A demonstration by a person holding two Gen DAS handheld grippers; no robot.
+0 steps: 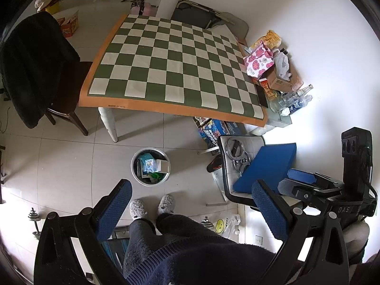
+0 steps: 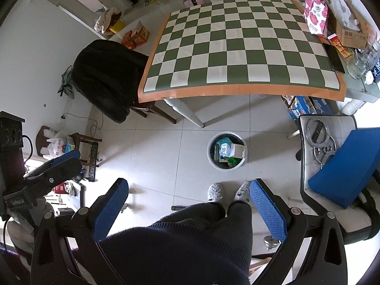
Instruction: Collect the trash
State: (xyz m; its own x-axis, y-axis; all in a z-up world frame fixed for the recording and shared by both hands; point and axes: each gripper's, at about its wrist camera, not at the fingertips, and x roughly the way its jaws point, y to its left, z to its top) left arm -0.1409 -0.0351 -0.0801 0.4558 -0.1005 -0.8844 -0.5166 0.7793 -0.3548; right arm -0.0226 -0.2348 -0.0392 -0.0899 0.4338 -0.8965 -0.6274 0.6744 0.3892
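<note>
A round metal trash bin (image 1: 150,166) (image 2: 226,151) stands on the tiled floor in front of the table, holding a white box, blue packets and green wrappers. My left gripper (image 1: 192,210) is open, held high over the person's legs, nothing between its blue pads. My right gripper (image 2: 189,207) is open too, also empty, at the same height. Each gripper shows at the other view's edge. The checkered table (image 1: 166,66) (image 2: 237,45) has a bare middle.
Boxes, a pink flowered bag (image 1: 257,61), bottles and a black phone (image 1: 261,96) crowd the table's right edge. A black-draped chair (image 1: 30,66) stands left. A chair with a blue cushion (image 1: 268,168) sits right. The person's slippered feet (image 1: 152,207) are near the bin.
</note>
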